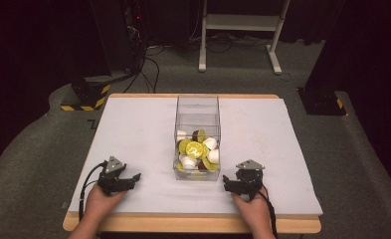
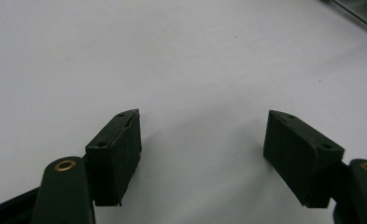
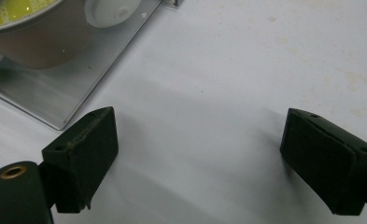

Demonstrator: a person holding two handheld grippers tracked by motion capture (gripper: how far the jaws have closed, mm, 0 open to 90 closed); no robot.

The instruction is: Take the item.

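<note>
while both grippers rest low on the white table top (image 1: 133, 129), bare surface spreads around each of them: the left gripper (image 1: 133, 178) has open white sheet ahead of it and out to its outer side as far as the table's left edge, and the right gripper (image 1: 226, 183) has the same on its outer side toward the right edge. the near wooden edge of the table lies just behind both hands, so the least room is backward. between the two grippers stands the clear box (image 1: 197, 107), a tall see-through container holding a heap of yellow-lidded and white capsules (image 1: 198, 152)

the left gripper (image 2: 202, 140) has its jaws spread wide with nothing between them; in the left gripper view plain white surface lies between and beyond the pads, and a corner of the clear box (image 2: 358, 11) shows far off at the upper right, well apart from the jaws

the right gripper (image 3: 200, 154) is also spread wide and holds nothing. in the right gripper view the clear box (image 3: 69, 93) lies ahead and to the left, its bottom corner just beside the left jaw tip, with a brown capsule with a yellow lid (image 3: 36, 37) and a white one (image 3: 111, 11) seen through the wall
</note>
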